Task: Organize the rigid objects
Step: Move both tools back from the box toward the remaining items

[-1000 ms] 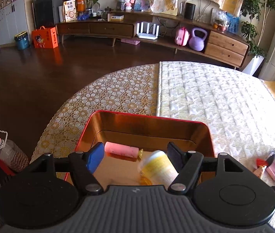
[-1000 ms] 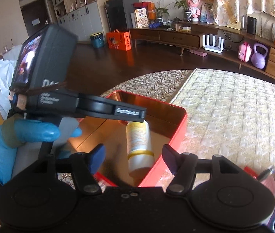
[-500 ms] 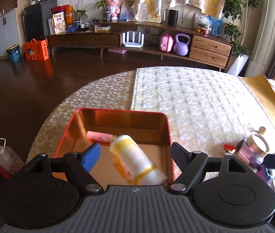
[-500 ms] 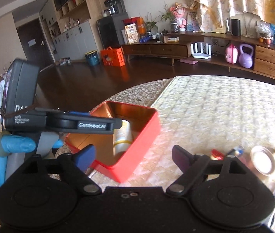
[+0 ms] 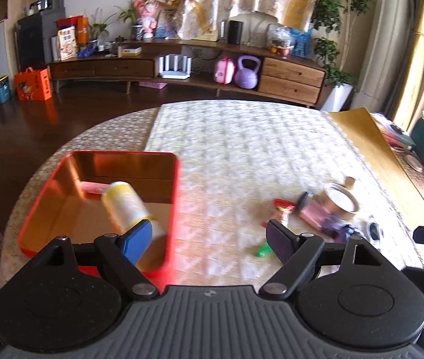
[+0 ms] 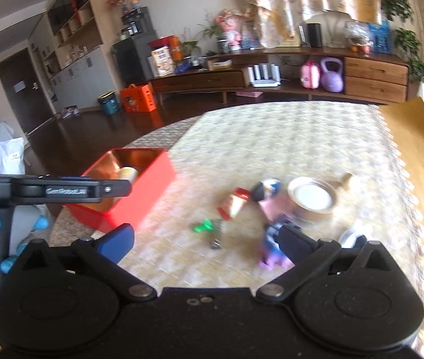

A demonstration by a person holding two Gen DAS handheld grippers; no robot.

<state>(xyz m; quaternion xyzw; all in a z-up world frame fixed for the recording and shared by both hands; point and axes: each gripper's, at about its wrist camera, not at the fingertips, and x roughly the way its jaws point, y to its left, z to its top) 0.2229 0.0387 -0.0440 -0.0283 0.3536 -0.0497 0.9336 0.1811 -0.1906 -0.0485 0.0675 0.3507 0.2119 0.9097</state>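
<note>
Both of your tongs have swung away from the red tin (image 5: 176, 197) toward the clutter since a second ago, leaving the yellow bottle (image 5: 128, 206) lying inside it beside a pink tube (image 5: 92, 187). Your left tongs (image 5: 209, 239) stand wide and empty, the tin now at their left finger (image 5: 137, 239) and bare cloth between the jaws. Your right tongs (image 6: 203, 239) are opening, nothing between them but tablecloth (image 6: 271, 137), a small green piece (image 6: 203, 226) just ahead of the gap. The loose things lie ahead of the right tongs and to their right: a red box (image 6: 234, 203), a pink item with a dark cap (image 6: 271, 200), a round tin lid (image 6: 312, 199) and a purple-blue thing (image 6: 271, 248) touching the right finger (image 6: 295, 245); blur hides their detail. The pink item lies flat, its long axis running from the dark cap, farther from you, back toward the right finger. Judged from here, all are small, light and stiff; the pink item looks smooth and may roll, so take it across its middle, jaws square to its length. The lid lies flat and offers only its rim, which is likely to slip.
</note>
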